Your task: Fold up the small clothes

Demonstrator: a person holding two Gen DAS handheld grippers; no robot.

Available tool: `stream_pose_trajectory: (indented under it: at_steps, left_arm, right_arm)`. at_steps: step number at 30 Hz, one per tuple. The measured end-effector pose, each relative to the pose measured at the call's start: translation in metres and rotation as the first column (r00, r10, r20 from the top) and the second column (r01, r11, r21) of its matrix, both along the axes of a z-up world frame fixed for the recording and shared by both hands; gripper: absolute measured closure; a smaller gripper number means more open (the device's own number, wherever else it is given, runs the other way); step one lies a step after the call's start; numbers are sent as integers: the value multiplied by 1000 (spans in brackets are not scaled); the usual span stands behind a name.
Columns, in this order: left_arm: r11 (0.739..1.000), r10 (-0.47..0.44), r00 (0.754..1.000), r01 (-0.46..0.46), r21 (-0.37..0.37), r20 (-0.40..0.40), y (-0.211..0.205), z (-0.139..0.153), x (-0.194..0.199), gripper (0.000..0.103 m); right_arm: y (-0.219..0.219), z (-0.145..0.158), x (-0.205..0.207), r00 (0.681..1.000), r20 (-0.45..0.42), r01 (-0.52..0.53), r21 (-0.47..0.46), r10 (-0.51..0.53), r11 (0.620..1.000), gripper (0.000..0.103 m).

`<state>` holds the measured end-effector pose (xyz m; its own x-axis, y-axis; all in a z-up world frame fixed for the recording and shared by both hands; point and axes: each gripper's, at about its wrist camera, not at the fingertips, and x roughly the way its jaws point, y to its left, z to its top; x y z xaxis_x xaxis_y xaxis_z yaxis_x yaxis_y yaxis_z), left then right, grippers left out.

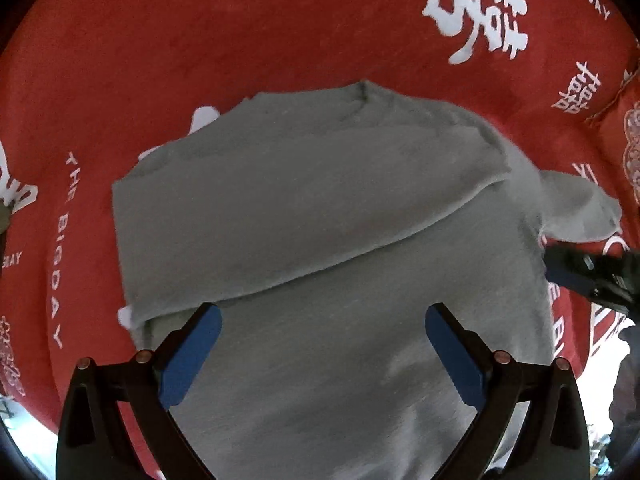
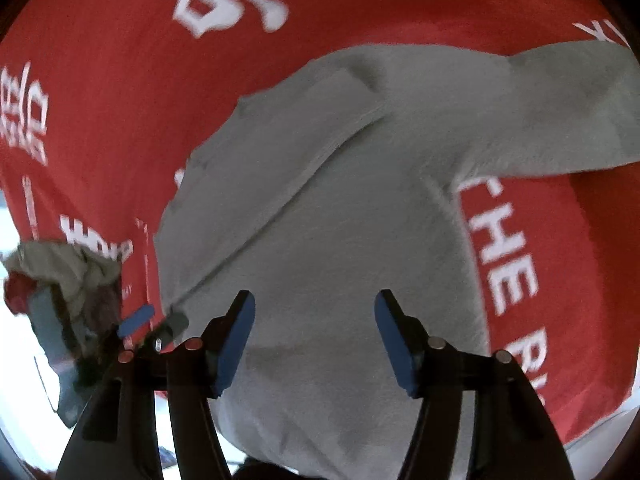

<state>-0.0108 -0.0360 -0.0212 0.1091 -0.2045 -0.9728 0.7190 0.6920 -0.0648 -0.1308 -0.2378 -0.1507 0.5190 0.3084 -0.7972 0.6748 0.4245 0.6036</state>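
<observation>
Both tools empty: left gripper (image 1: pixel 322 322) has its blue-padded jaws spread wide over the cloth, nothing between them; right gripper (image 2: pixel 315 312) is parted to a middling gap, also clear of fabric. The small grey knit T-shirt (image 1: pixel 320 208) lies flat on the red velvety cloth with white printed characters and lettering (image 1: pixel 200 40), one side already folded across the body so a diagonal fold edge (image 1: pixel 360 252) runs over it, and one short sleeve (image 2: pixel 560 112) sticks out unfolded to the side. Risks, as I read it: the folded flap is loose, so any pinch near that edge could grab two layers and drag the fold open; picking the sleeve too close to the tip would likely leave it bunched instead of flat; pads could also snag the red cover, which looks soft enough to ride up with the shirt. The hem end sits right under both tools, partly hidden by the fingers, so alignment there can't be judged. Surface: soft cover, mild wrinkles, no hard edge visible under the shirt. In the right wrist view a crumpled pile of other clothes (image 2: pixel 68 276) sits at the cover's left edge, beside the left tool; bright pale floor or background beyond it, too blown out to identify.
</observation>
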Motion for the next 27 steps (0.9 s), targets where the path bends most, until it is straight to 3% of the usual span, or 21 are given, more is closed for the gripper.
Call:
stream_pose_trajectory:
  at_steps: [6,15,16,18,19,24,27]
  left_arm:
    - [998,60,998,-60,-17,-22,-4,-3,3,1]
    - [994,107,994,-107,-36,-23,-1,3,4,1]
    - [994,102,995,-102,-34,-17,-2,3,3,1]
    - [995,94,996,-94,-30,-7,-3,6,1,1]
    - [995,91,996,-91,-30,-2,-4,7,1,1]
    - [996,81,997,-81,-24,1,-10,6,-2,1]
    - [996,87,996,-88,-12,-26,-15,1,-3,1]
  right_arm:
    - [-44,-29,12,985,61,154,98,-161,983,37]
    - [-61,-53,44,965,78,233,176,-250,956,40]
    - [-63,-56,46,960,69,255,181,-271,950,46]
    - [-67,-60,46,957,54,270,182,-283,946,90]
    - [-68,-59,48,962,46,258,174,-269,950,96]
    - [-61,-39,45,988,53,143,46,-145,989,96]
    - [-57,-40,44,996,28,85,33,-86,996,91]
